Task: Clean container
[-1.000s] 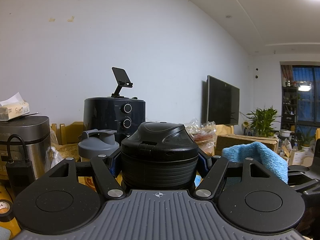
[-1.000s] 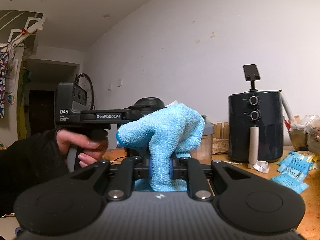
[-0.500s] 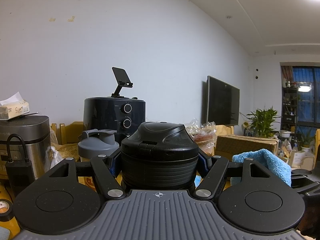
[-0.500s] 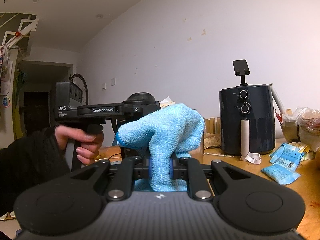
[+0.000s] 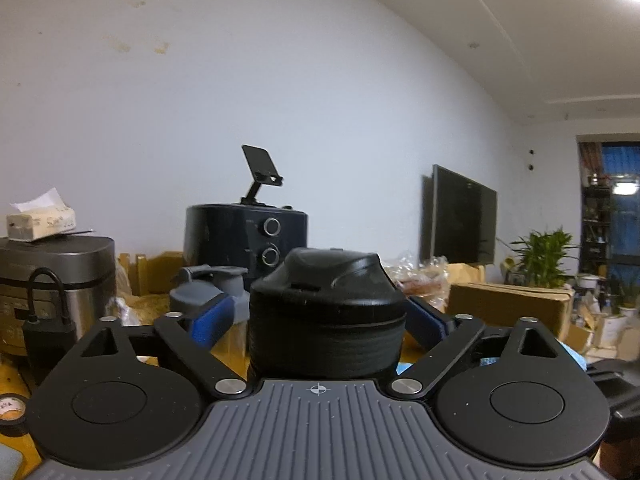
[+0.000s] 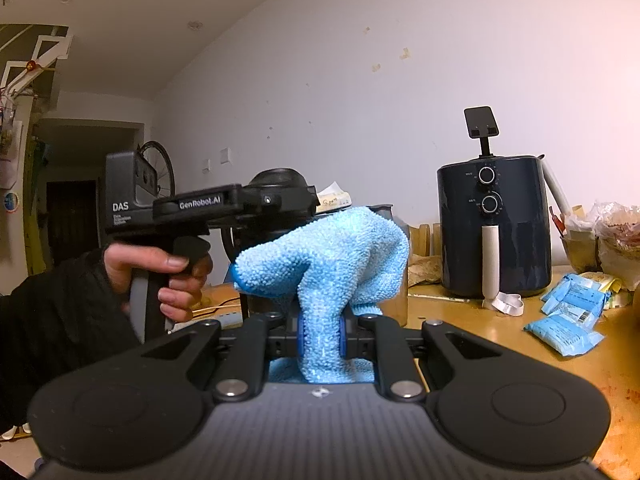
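Observation:
A black ribbed container (image 5: 326, 280) with a domed flip lid stands upright between the jaws of my left gripper (image 5: 318, 318). The jaws are opening, and their blue pads (image 5: 212, 316) stand apart from the container's sides. My right gripper (image 6: 320, 332) is shut on a fluffy blue cloth (image 6: 332, 252), which bunches up above the fingers. In the right wrist view a hand (image 6: 160, 268) in a dark sleeve holds the left gripper's handle, and the container's lid (image 6: 280, 180) shows just behind the cloth. A corner of the cloth (image 5: 572, 356) peeks out low right in the left wrist view.
A dark air fryer (image 6: 492, 232) with a phone stand on top sits at the back of the wooden table (image 6: 500, 344). Blue packets (image 6: 568, 316) lie to the right of it. A steel rice cooker (image 5: 56, 272), a grey shaker lid (image 5: 208, 280) and a cardboard box (image 5: 508, 304) surround the container.
My left gripper's jaws have spread away from the black container, which they were shut on before. The blue cloth has sunk low at the right of the left wrist view.

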Tool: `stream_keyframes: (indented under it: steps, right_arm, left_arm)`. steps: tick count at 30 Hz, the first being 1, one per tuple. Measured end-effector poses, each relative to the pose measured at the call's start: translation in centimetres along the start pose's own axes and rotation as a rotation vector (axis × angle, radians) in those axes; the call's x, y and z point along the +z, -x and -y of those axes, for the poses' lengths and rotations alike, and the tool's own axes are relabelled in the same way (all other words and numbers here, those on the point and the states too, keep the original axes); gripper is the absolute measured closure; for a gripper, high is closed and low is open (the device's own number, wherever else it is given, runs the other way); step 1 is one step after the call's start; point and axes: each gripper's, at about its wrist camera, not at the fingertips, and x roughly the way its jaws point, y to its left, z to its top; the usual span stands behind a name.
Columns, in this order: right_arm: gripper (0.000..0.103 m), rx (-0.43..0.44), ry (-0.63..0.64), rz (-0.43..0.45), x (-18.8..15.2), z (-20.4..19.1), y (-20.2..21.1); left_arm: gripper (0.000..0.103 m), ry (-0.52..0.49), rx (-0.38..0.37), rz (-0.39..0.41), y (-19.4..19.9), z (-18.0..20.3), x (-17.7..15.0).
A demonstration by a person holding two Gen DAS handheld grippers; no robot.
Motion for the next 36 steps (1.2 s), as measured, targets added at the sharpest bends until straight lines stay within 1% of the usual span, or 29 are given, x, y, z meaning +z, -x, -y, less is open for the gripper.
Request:
stream_keyframes:
  steps: [6, 10, 17, 23, 31, 36]
  right_arm:
    - [0.093, -0.004, -0.011, -0.003, -0.3, 0.3, -0.1]
    - [0.093, -0.003, -0.016, -0.008, -0.5, 0.4, -0.3]
    - [0.093, -0.001, -0.021, -0.014, -0.6, 0.6, -0.5]
    - [0.093, -0.002, -0.027, -0.016, -0.7, 0.7, -0.7]
    - [0.093, 0.0, -0.032, -0.019, -0.8, 0.6, -0.7]
    - [0.093, 0.0, -0.033, -0.019, -0.8, 0.5, -0.5]
  left_arm:
    - [0.007, -0.039, 0.049, 0.003, 0.0, 1.2, 0.4]
    - [0.007, -0.058, 0.109, 0.0, -0.1, 2.2, 0.4]
    - [0.007, -0.046, 0.217, -0.008, -0.2, 3.3, 0.7]
    - [0.007, -0.034, 0.284, -0.017, -0.5, 4.2, 0.9]
    - [0.007, -0.016, 0.402, -0.032, -1.0, 5.2, 1.1]
    - [0.008, -0.01, 0.439, -0.046, -1.3, 5.6, 1.2]
